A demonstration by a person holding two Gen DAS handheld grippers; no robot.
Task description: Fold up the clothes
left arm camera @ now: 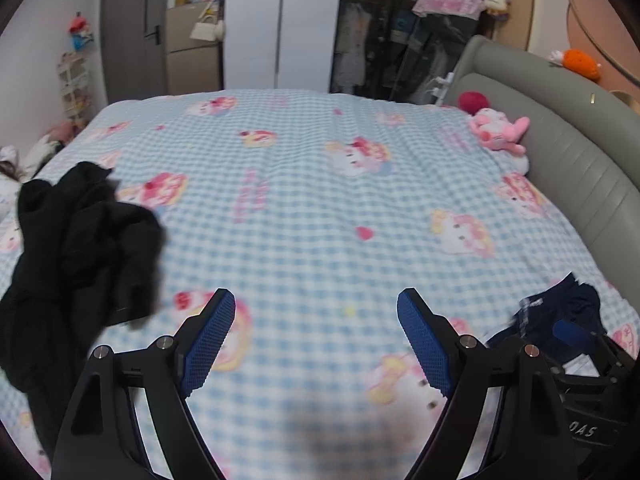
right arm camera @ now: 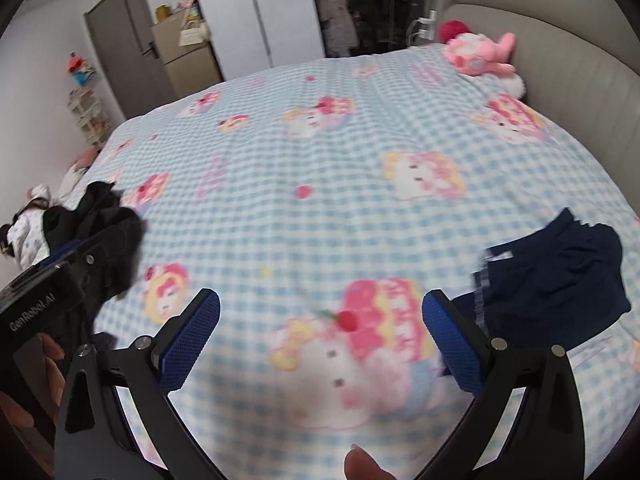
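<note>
A crumpled black garment [left arm camera: 80, 248] lies on the left side of the bed; it also shows in the right wrist view [right arm camera: 108, 224]. A dark navy garment [right arm camera: 560, 280] with a pale striped band lies crumpled at the right side, also in the left wrist view [left arm camera: 560, 312]. My left gripper [left arm camera: 316, 336] is open and empty above the blue checked bedspread [left arm camera: 304, 200], between the two garments. My right gripper [right arm camera: 320, 340] is open and empty, its right finger close beside the navy garment. The other gripper's body shows in each view's edge.
A pink plush toy [left arm camera: 500, 130] and a red ball [left arm camera: 474, 102] lie by the grey padded headboard [left arm camera: 580, 148] at the right. A wardrobe, a clothes rack and a door stand beyond the bed's far edge. More clothes lie off the bed's left side [right arm camera: 28, 224].
</note>
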